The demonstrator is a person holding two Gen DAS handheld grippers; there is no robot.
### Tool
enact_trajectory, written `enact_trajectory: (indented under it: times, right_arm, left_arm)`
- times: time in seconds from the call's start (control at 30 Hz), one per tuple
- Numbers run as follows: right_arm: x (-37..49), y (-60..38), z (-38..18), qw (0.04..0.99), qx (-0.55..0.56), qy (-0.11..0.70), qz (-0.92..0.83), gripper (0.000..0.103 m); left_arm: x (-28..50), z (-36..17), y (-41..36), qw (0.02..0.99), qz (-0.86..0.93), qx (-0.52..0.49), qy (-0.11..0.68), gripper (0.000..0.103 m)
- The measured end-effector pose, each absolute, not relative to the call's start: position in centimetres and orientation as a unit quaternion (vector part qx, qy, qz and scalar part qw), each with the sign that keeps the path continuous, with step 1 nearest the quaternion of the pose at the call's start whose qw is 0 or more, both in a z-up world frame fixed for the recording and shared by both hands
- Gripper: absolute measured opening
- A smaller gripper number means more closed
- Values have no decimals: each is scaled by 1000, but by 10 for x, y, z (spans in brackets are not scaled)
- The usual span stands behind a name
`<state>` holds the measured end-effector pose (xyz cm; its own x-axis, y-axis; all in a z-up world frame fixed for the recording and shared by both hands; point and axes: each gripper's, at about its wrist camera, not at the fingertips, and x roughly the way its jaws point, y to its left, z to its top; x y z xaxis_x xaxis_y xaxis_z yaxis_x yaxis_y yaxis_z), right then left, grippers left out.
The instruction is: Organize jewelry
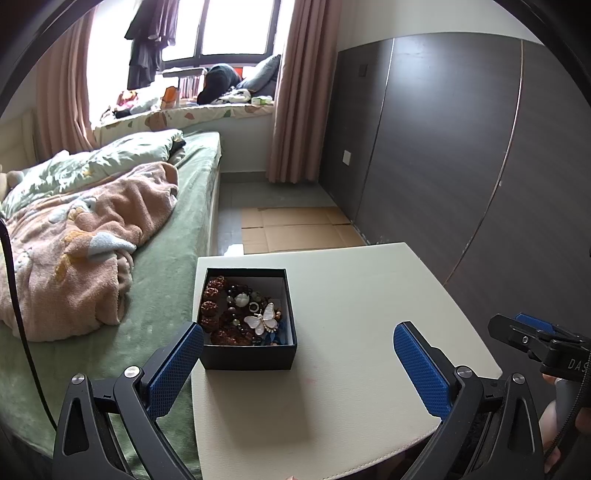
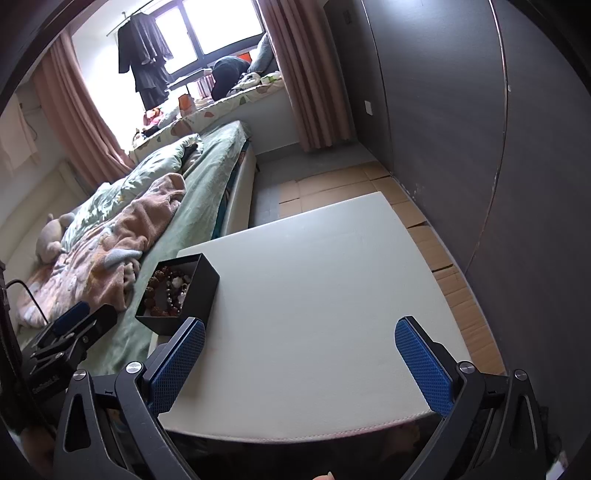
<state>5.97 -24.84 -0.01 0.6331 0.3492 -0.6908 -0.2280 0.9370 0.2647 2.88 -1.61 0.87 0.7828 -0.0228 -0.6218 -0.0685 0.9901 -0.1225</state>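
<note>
Left wrist view: the left gripper (image 1: 297,363) hovers with jaws spread wide and empty. A black box (image 1: 248,355) sits on the table (image 1: 351,295) at its left edge, toward 11 o'clock, touching the left fingertip. Inside lie beads (image 1: 216,310) and a butterfly brooch (image 1: 264,319).

Right wrist view: the right gripper (image 2: 299,360) is likewise spread, empty, over bare table. Box at 10 o'clock, bed (image 2: 207,177) beyond.

Light: bright day from the window (image 1: 221,26) at 11 o'clock, with glare
Shadows: soft
Edges: bent, dark corners
</note>
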Motion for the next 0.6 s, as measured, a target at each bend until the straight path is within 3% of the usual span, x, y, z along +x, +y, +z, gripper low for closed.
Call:
enact_trajectory:
  times: [0.6]
  right_arm:
    - [64,-254,-2,898,68,407,150,103]
  left_arm:
    - [34,8,-21,941,6,-54,333,103]
